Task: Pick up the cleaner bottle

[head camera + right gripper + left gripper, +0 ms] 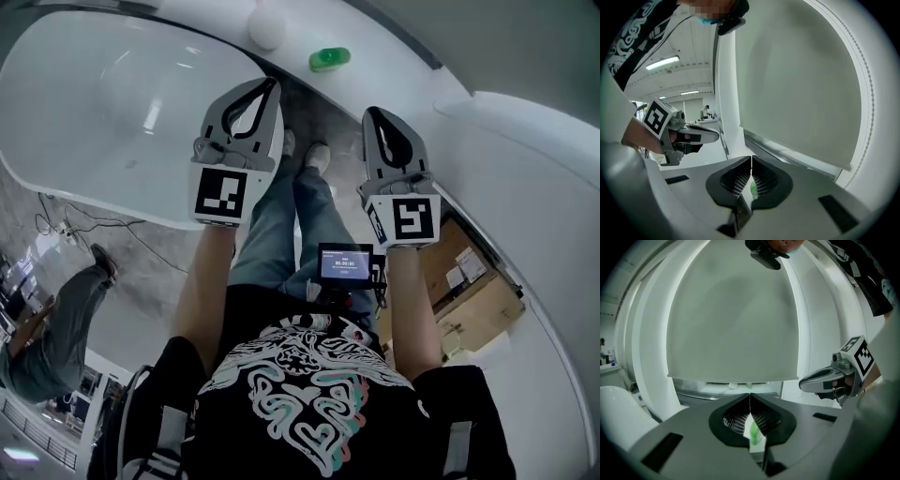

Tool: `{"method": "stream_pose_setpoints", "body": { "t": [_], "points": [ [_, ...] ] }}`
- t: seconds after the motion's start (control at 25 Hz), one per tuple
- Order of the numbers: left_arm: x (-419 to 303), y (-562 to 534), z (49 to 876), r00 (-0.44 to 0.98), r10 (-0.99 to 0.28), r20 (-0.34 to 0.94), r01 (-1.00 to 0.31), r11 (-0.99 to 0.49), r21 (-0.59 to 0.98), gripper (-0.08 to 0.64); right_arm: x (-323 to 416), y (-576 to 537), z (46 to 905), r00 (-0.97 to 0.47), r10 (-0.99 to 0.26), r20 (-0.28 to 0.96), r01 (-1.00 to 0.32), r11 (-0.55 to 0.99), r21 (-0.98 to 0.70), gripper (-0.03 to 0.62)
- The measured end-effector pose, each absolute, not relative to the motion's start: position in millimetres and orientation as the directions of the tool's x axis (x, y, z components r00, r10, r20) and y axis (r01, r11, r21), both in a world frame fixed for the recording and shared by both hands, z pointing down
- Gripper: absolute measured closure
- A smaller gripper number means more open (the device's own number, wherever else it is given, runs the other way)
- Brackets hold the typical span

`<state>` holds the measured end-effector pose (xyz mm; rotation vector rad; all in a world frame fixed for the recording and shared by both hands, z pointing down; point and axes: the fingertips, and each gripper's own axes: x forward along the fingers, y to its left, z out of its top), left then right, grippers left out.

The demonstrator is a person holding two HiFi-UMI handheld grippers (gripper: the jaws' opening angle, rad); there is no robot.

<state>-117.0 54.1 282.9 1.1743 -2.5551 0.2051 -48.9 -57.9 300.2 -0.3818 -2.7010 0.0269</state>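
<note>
Gleaming rounded cleaner bottle (329, 59), perhaps plastic.

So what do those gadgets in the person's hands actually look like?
Both are grey: the left gripper and right gripper each have two curved jaws lined with black grid-textured pads. Each carries a white cube printed with black square markers. The person wears a black short-sleeved T-shirt with a white-and-teal print.

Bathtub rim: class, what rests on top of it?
A green cleaner bottle and a white rounded object rest on the rim. The left tongs hide part of it.
</note>
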Motion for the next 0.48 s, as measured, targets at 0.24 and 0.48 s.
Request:
{"method": "stream_pose_setpoints", "body": {
  "t": [0.24,0.48],
  "points": [
    [-125,56,313,-0.602,-0.731,0.322,-0.756,0.651,0.063,0.541,-57,-56,328,-0.883,0.241,0.402,0.221,0.971,-0.097,0.563],
    [-123,58,338,-0.568,-0.757,0.324,-0.788,0.613,0.050,0.541,-57,-46,355,-0.864,0.262,0.430,0.238,0.965,-0.109,0.563]
  ]
}}
